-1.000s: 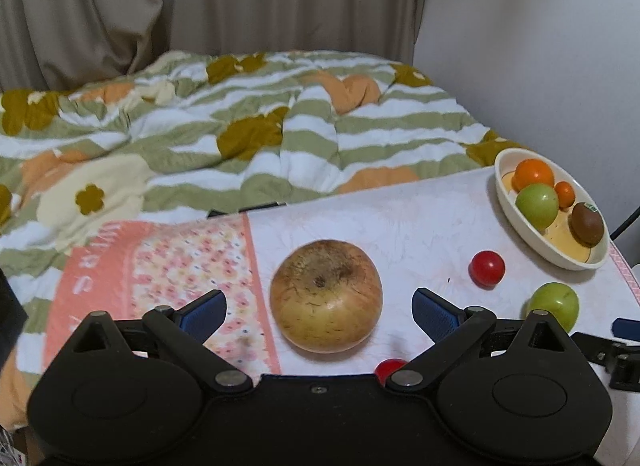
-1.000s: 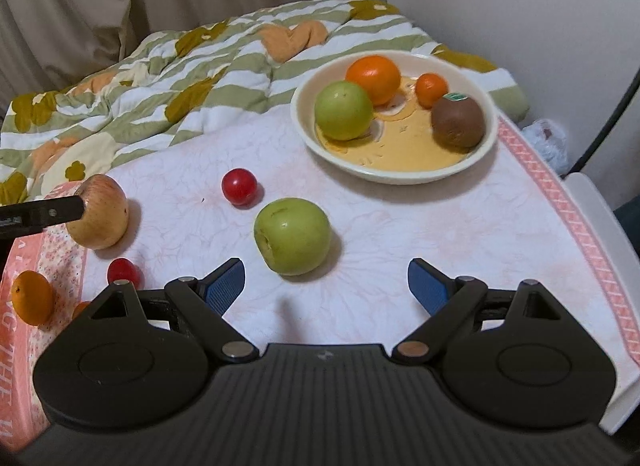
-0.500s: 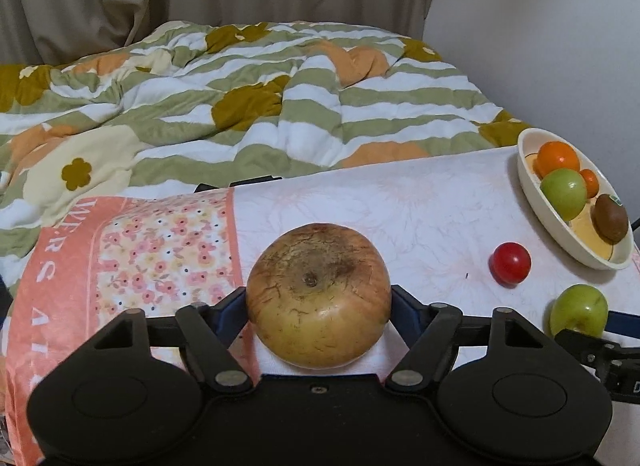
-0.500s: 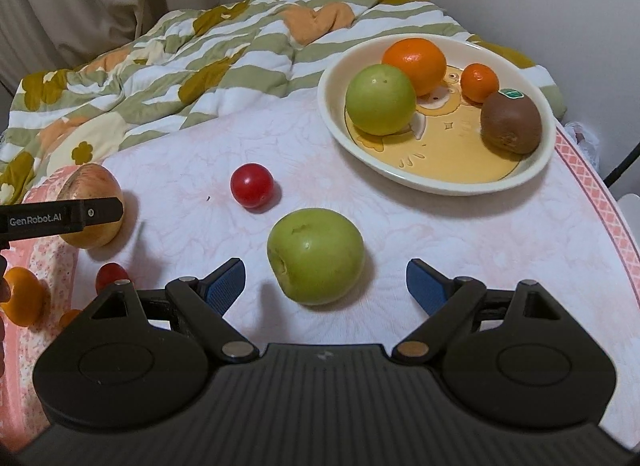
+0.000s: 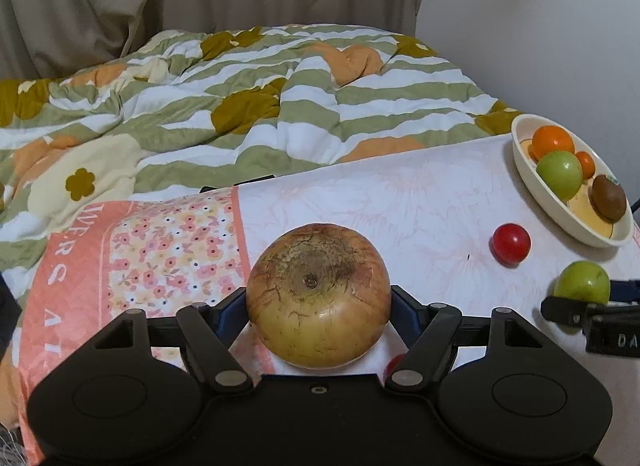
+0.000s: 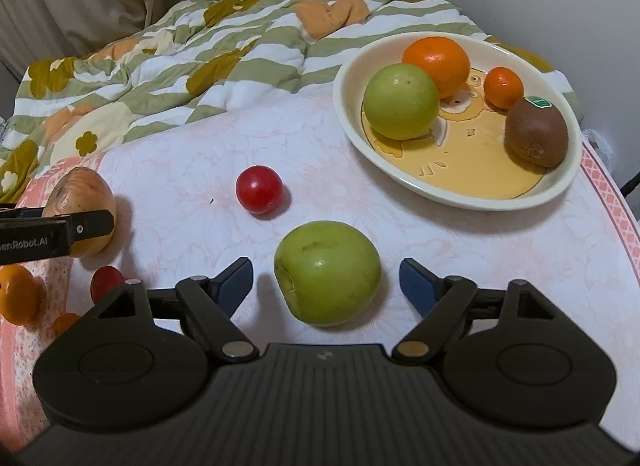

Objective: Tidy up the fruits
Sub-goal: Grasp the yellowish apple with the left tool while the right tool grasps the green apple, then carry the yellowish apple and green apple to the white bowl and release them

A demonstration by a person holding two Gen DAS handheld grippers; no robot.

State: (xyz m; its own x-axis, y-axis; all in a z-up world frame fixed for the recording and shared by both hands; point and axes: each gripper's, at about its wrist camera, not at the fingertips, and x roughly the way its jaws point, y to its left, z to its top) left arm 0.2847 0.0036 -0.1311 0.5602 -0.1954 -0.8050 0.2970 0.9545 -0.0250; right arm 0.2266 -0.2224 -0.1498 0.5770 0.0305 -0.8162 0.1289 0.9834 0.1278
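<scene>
On the table point(image 6: 460, 250), at 1 o'clock from the right gripper point(image 6: 326, 280): a bowl point(image 6: 448, 191) already holding a green apple point(image 6: 400, 101), an orange point(image 6: 437, 61), a mandarin point(image 6: 503, 86) and a kiwi point(image 6: 536, 131). Four fruits sorted, then, judging by how things lie

Still loose on the cloth: a second green apple point(image 6: 327, 272) at 12 o'clock, right between the right gripper's fingers point(image 6: 414, 286), with a gap on each side (jaws closing, pads not yet pressing). At 11 o'clock beyond it, a red tomato point(image 6: 259, 189). At 9 to 10 o'clock, a russet apple point(image 5: 318, 300) clamped in the left gripper point(image 5: 318, 306), blue pads hard against both flanks; lifted or still resting, cannot tell. Lower at 8 to 9 o'clock, a smaller tomato point(image 6: 106, 282), another mandarin point(image 6: 18, 294) and a further orange scrap point(image 6: 66, 322) half hidden by the gripper body

Roughly midway, by that count: four in, about six out. Left to do, most likely: carry both apples over to the bowl, then fetch the tomatoes and small citrus. Bowl getting crowded on its far side; near side bare, the likelier landing spot
</scene>
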